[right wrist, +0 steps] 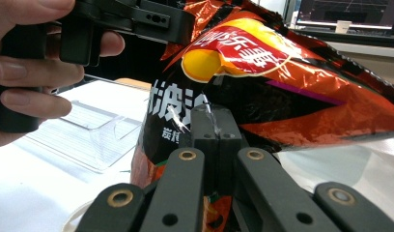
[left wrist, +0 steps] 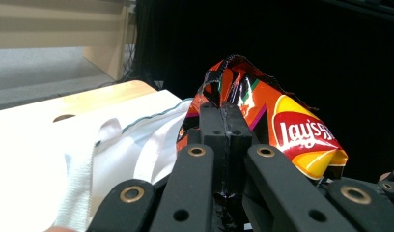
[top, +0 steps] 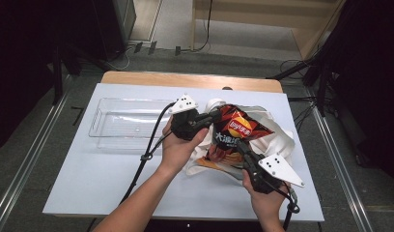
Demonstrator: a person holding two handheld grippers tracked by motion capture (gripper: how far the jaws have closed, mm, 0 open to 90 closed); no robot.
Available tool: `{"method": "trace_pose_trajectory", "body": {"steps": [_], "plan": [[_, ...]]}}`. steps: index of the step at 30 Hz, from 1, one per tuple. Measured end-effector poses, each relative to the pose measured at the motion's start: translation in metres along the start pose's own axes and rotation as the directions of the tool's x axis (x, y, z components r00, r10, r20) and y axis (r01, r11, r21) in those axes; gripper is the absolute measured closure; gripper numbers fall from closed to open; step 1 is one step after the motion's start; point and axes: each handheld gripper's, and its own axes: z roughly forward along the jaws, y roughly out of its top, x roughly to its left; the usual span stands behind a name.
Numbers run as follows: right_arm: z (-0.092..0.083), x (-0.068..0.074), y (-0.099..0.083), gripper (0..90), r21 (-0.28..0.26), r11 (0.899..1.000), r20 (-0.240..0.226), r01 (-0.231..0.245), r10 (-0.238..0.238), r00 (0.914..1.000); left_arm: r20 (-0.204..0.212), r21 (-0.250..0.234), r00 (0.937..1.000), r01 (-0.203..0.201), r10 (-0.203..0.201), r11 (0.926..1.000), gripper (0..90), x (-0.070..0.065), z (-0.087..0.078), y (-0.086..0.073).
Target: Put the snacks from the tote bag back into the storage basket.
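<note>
An orange and black Lay's chip bag [top: 238, 130] is held up between both grippers, just above a white cloth bag [top: 278, 137] lying on the table. My left gripper [top: 215, 116] is shut on the chip bag's crimped upper edge [left wrist: 233, 77], its pads pressed together on the foil [left wrist: 226, 113]. My right gripper [top: 242, 147] is shut on the chip bag's lower side, the jaws pinching a fold of the foil [right wrist: 216, 118]. In the right gripper view the chip bag [right wrist: 282, 72] looms close, and the left hand with its gripper [right wrist: 137, 19] shows at the upper left.
A clear plastic tray [top: 122, 121] stands on the left part of the white table [top: 103, 174], also seen beyond the chip bag in the right gripper view [right wrist: 89, 130]. The cloth bag's white straps [left wrist: 113, 154] lie under the left gripper. A wooden strip [top: 185, 79] borders the table's far edge.
</note>
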Motion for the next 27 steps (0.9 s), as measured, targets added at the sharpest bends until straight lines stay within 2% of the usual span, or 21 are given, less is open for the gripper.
{"method": "trace_pose_trajectory", "body": {"steps": [2,3,4,5,6,7,8,9,10,14,17,18,19,20,21,24,25,27], "plan": [[-0.002,-0.002,0.0,90.0,-0.007,1.0,-0.003,-0.006,0.006,1.0,0.011,-0.015,0.9999,0.001,0.0,0.9999,90.0,-0.001,-0.003,0.002],[-0.003,-0.005,0.001,85.7,-0.004,1.0,-0.016,-0.021,0.021,0.9997,0.026,-0.03,0.9996,0.006,-0.006,0.9995,90.0,-0.001,-0.006,0.003],[-0.003,-0.005,0.001,85.7,-0.004,1.0,-0.016,-0.021,0.021,0.9997,0.026,-0.03,0.9996,0.006,-0.006,0.9995,90.0,-0.001,-0.006,0.003],[-0.003,-0.007,0.001,70.1,0.02,1.0,-0.025,-0.018,0.018,0.9995,0.047,-0.046,0.9988,0.017,-0.015,0.9988,90.0,0.0,-0.011,0.006],[-0.003,-0.007,0.001,70.1,0.02,1.0,-0.025,-0.018,0.018,0.9995,0.047,-0.046,0.9988,0.017,-0.015,0.9988,90.0,0.0,-0.011,0.006],[-0.004,-0.009,-0.001,57.5,0.02,1.0,-0.026,-0.014,0.015,0.9996,0.065,-0.056,0.9978,0.019,-0.015,0.9983,90.0,-0.001,-0.015,0.009],[-0.004,-0.009,-0.001,57.5,0.02,1.0,-0.026,-0.014,0.015,0.9996,0.065,-0.056,0.9978,0.019,-0.015,0.9983,90.0,-0.001,-0.015,0.009],[-0.005,-0.013,-0.003,48.9,0.024,0.999,-0.026,-0.022,0.023,0.9994,0.073,-0.064,0.9973,0.014,-0.009,0.9979,90.0,-0.001,-0.017,0.011],[-0.005,-0.015,-0.003,45.2,0.026,0.999,-0.031,-0.031,0.032,0.999,0.077,-0.071,0.997,0.008,-0.003,0.9975,90.0,-0.003,-0.021,0.013],[-0.01,-0.025,-0.007,38.9,0.031,0.999,-0.037,-0.035,0.036,0.9987,0.078,-0.087,0.9969,-0.004,0.011,0.9962,90.0,-0.004,-0.027,0.019],[-0.022,-0.04,-0.016,34.8,0.059,0.998,-0.022,-0.039,0.04,0.999,0.067,-0.112,0.9975,-0.012,0.019,0.9936,90.0,-0.003,-0.036,0.025],[-0.022,-0.04,-0.016,34.8,0.059,0.998,-0.022,-0.039,0.04,0.999,0.067,-0.112,0.9975,-0.012,0.019,0.9936,90.0,-0.003,-0.036,0.025],[-0.026,-0.047,-0.021,34.1,0.066,0.996,-0.011,-0.055,0.056,0.9984,0.062,-0.123,0.9979,-0.01,0.017,0.9923,90.0,0.0,-0.04,0.027],[-0.026,-0.047,-0.021,34.1,0.066,0.996,-0.011,-0.055,0.056,0.9984,0.062,-0.123,0.9979,-0.01,0.017,0.9923,90.0,0.0,-0.04,0.027],[-0.029,-0.057,-0.025,32.2,0.084,0.993,0.0,-0.078,0.078,0.997,0.058,-0.128,0.9982,-0.008,0.016,0.9918,90.0,0.001,-0.042,0.028],[-0.03,-0.063,-0.029,30.2,0.1,0.991,0.009,-0.092,0.091,0.9958,0.051,-0.135,0.9985,-0.012,0.019,0.9908,90.0,0.005,-0.047,0.031],[-0.03,-0.07,-0.033,28.7,0.116,0.987,0.016,-0.111,0.11,0.9938,0.038,-0.138,0.999,-0.017,0.023,0.9903,90.0,0.007,-0.052,0.033],[-0.031,-0.074,-0.035,27.7,0.121,0.986,0.023,-0.112,0.11,0.9936,0.036,-0.143,0.9991,-0.016,0.022,0.9896,90.0,0.009,-0.057,0.034]]}}
